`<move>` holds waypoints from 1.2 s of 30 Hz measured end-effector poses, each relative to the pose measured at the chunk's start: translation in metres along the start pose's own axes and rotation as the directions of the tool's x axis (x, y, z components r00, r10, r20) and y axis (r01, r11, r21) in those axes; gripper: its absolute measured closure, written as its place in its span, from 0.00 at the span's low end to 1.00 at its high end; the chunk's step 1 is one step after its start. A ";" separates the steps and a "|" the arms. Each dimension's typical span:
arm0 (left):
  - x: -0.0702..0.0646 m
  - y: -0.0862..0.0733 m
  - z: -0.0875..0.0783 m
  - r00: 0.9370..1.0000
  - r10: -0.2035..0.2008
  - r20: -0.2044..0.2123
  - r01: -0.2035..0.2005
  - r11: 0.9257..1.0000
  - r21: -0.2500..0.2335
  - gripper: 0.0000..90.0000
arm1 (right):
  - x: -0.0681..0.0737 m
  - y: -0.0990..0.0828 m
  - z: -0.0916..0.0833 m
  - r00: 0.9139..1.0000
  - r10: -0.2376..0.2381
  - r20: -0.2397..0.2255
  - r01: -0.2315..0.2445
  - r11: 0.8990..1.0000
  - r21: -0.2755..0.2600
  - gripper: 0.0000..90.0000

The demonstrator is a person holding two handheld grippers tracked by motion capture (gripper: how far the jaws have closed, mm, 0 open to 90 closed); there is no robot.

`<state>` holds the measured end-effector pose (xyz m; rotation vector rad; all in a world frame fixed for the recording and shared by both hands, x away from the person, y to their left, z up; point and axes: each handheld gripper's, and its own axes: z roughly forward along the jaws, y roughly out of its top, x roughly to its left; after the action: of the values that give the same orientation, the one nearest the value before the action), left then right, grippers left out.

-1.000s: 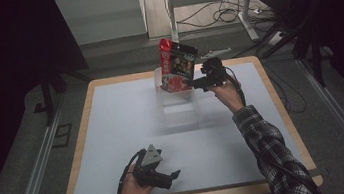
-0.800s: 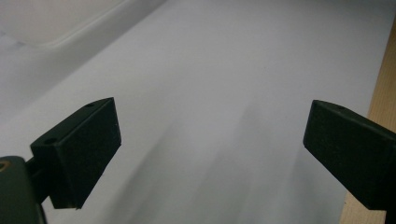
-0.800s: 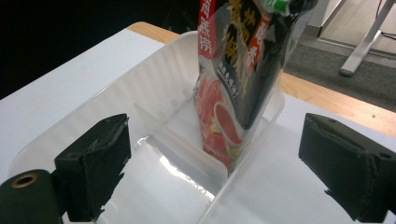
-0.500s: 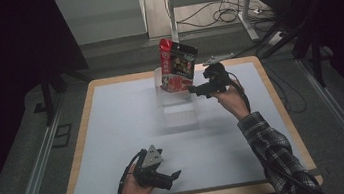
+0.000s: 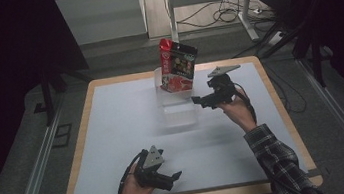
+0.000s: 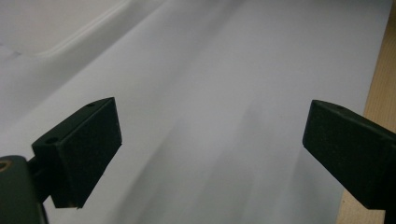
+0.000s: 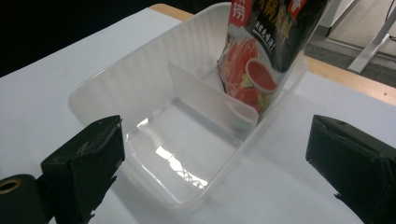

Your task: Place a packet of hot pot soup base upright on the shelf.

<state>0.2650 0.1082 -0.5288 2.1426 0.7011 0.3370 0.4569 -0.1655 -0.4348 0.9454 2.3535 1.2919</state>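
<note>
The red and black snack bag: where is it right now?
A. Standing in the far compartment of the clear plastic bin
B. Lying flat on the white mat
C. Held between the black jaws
A: the red and black snack bag stands behind the divider of the clear plastic bin, with no jaws touching it.

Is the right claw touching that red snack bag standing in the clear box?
Apart. In the right gripper view, the right claw stands open, and the snack bag sits well beyond it in the far compartment of the clear box.

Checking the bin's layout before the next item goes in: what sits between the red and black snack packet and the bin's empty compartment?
A thin translucent divider wall of the clear plastic bin, seen in the right gripper view, separates the red and black snack packet from the empty compartment.
</note>
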 end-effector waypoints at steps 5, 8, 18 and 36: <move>0.001 0.000 0.000 1.000 0.004 -0.002 -0.004 1.000 0.000 0.05 | 0.003 -0.007 -0.006 1.000 -0.006 0.005 0.006 1.000 0.015 0.04; 0.001 -0.001 0.000 1.000 0.007 -0.004 -0.007 1.000 0.001 0.05 | 0.005 -0.010 -0.010 1.000 -0.010 0.009 0.010 1.000 0.014 0.03; -0.001 -0.001 0.000 0.999 0.028 -0.017 -0.027 1.000 0.007 0.04 | 0.008 -0.023 -0.024 1.000 -0.008 0.016 0.008 1.000 0.029 0.02; -0.001 0.000 -0.001 0.998 0.026 -0.049 -0.026 1.000 0.004 0.01 | 0.020 -0.046 -0.044 1.000 -0.001 0.027 -0.001 0.999 0.054 0.02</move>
<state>0.2634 0.1086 -0.5281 2.1542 0.7030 0.4039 0.4000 -0.1982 -0.4475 0.9728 2.3784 1.2140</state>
